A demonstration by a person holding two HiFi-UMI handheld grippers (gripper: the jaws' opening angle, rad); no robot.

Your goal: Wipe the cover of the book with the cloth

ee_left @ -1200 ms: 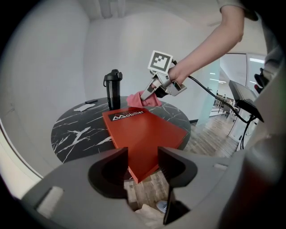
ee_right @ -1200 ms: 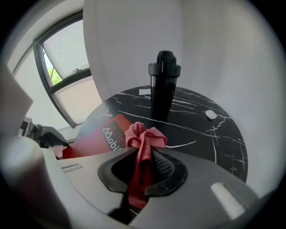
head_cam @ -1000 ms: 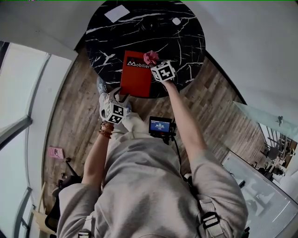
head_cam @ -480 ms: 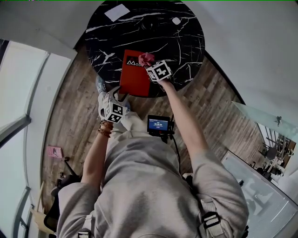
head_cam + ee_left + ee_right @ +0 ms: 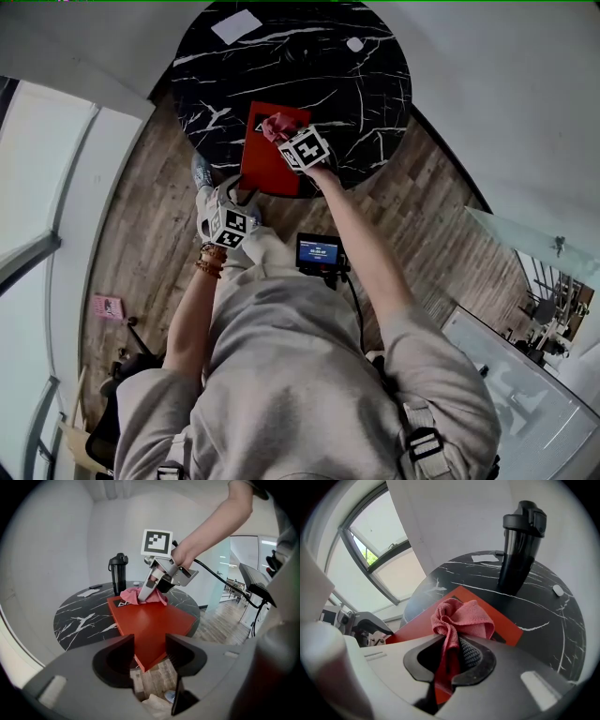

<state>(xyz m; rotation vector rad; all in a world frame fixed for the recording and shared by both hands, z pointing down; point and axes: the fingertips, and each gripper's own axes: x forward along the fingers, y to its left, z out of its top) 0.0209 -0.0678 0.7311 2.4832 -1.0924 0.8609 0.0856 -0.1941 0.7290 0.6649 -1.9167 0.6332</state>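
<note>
A red book (image 5: 266, 165) lies at the near edge of the round black marble table (image 5: 375, 84), one corner jutting over the rim. On the far part of its cover rests a bunched pink cloth (image 5: 278, 125). My right gripper (image 5: 285, 135) is shut on that cloth. In the right gripper view the cloth (image 5: 461, 617) is pinched between the jaws of the right gripper (image 5: 452, 651) above the book (image 5: 512, 632). My left gripper (image 5: 223, 195) hangs off the table's near edge. In its own view the left gripper (image 5: 150, 645) is open and empty, facing the book's corner (image 5: 154, 625) and the cloth (image 5: 132, 596).
A black bottle (image 5: 520, 550) stands upright behind the book. A white paper (image 5: 235, 25) and a small white object (image 5: 354, 43) lie at the table's far side. Wood floor surrounds the table, with a pink item (image 5: 112, 307) on it. A small screen (image 5: 319, 251) hangs at the person's chest.
The right gripper has slid leftwards across the cover with the cloth, from the book's right edge to over its printed title. The left gripper has stayed put.
</note>
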